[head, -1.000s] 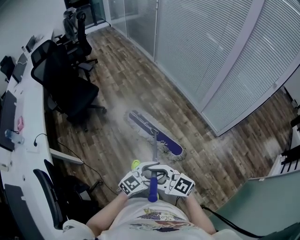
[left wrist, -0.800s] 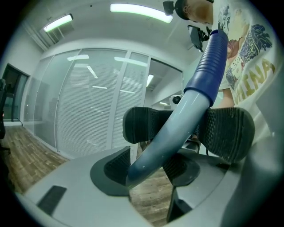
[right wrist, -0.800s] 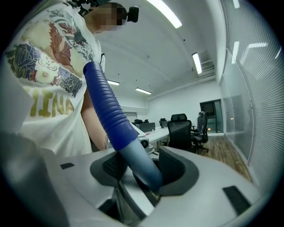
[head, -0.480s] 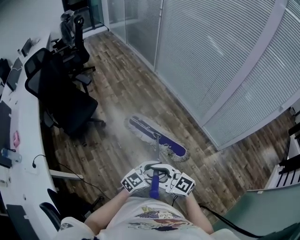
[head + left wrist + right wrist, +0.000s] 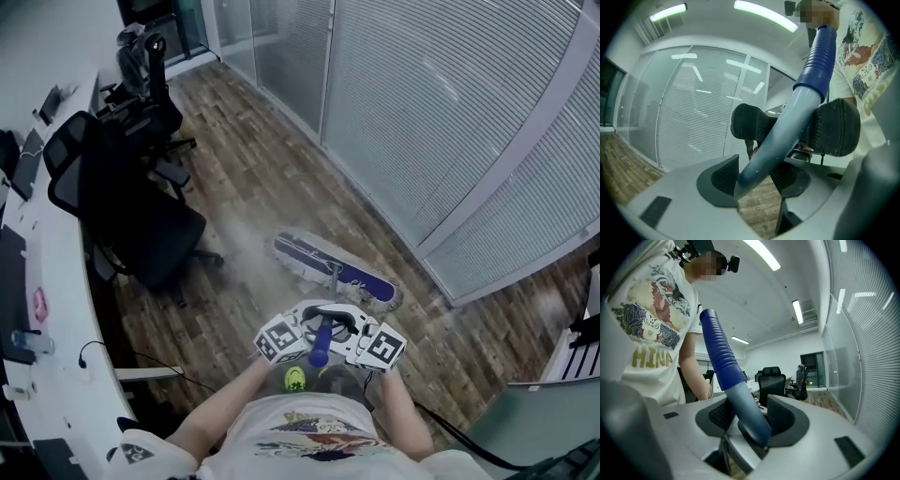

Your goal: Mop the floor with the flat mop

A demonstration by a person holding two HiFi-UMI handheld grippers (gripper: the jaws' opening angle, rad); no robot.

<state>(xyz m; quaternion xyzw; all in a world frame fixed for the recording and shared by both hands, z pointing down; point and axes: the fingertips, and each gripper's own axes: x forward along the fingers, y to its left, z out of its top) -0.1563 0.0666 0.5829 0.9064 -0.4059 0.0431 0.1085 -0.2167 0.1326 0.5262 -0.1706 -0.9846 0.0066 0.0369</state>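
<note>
The flat mop's purple head (image 5: 339, 273) with a pale fringe lies on the wood floor in front of me. Its grey-blue handle (image 5: 328, 302) rises to a ribbed blue grip (image 5: 319, 352) at my waist. My left gripper (image 5: 305, 333) and right gripper (image 5: 345, 336) face each other across that handle. In the left gripper view the handle (image 5: 787, 131) runs between the left gripper's (image 5: 757, 176) jaws, which are closing on it. In the right gripper view the right gripper (image 5: 752, 420) clamps the handle (image 5: 740, 399) just below the blue grip (image 5: 717, 348).
A black office chair (image 5: 131, 211) stands left of the mop, with more chairs (image 5: 150, 84) behind it. A long white desk (image 5: 56, 309) runs down the left. A glass wall with blinds (image 5: 450, 122) bounds the right. A cable (image 5: 450, 431) and a partition (image 5: 534, 422) lie at the lower right.
Both grippers and the mop have travelled together across the floor, the head sliding nearer the blind wall's corner. Both still hold the handle the same way.
</note>
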